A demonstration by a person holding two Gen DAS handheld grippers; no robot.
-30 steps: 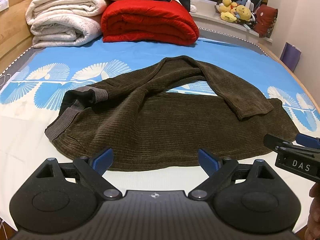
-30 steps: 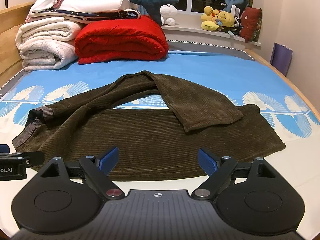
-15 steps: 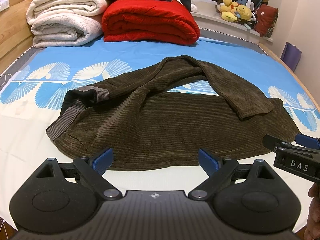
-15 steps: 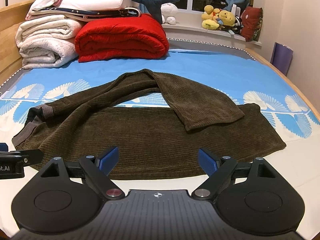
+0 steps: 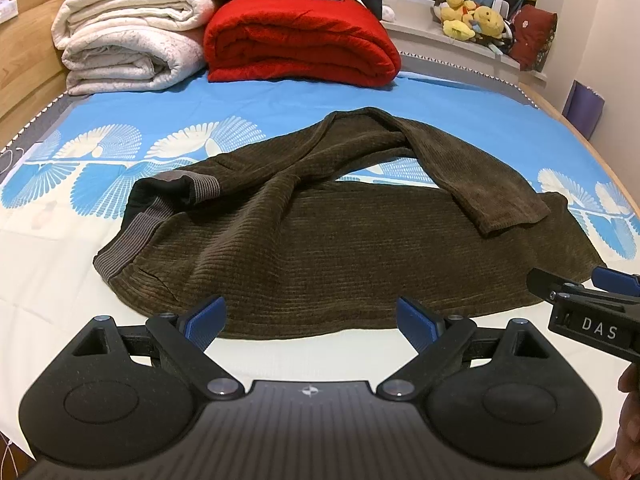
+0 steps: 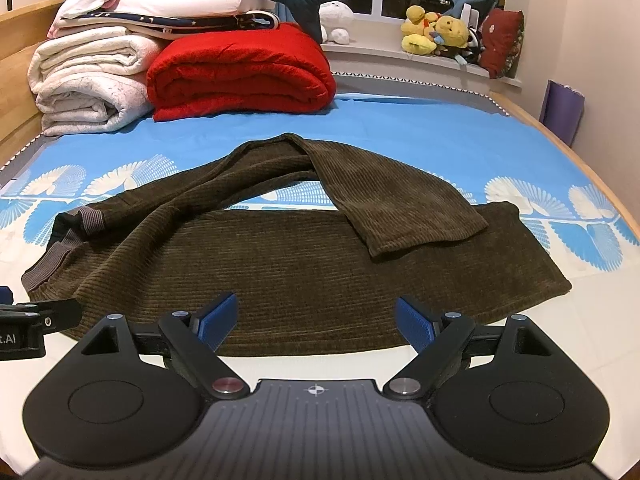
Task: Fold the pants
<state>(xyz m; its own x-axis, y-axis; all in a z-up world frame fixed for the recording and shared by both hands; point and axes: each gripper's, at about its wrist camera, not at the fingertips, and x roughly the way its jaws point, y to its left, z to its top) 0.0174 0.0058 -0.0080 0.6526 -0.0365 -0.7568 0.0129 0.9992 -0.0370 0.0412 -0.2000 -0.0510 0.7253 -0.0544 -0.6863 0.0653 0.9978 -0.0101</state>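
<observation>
Nearest, the left hand-held gripper [image 5: 310,320] and the right hand-held gripper [image 6: 316,320] hover with jaws spread, pinching nothing. Only the left view catches the person's fingers [image 5: 630,420]. Beyond, the brown pants [image 5: 340,248] lie crosswise on the bed [image 5: 460,120], waistband left, one leg doubled back. Farthest sit folded blankets [image 6: 240,76].

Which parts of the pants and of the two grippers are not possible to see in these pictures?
- Pants: the near hem, in both wrist views, is partly covered by the viewing gripper's fingers.
- The crossed leg covers part of the leg beneath it.
- Waistband: its underside lies against the bed sheet.
- Right gripper: in the left wrist view, cut by the right edge.
- Left gripper: in the right wrist view, cut by the left edge.
</observation>
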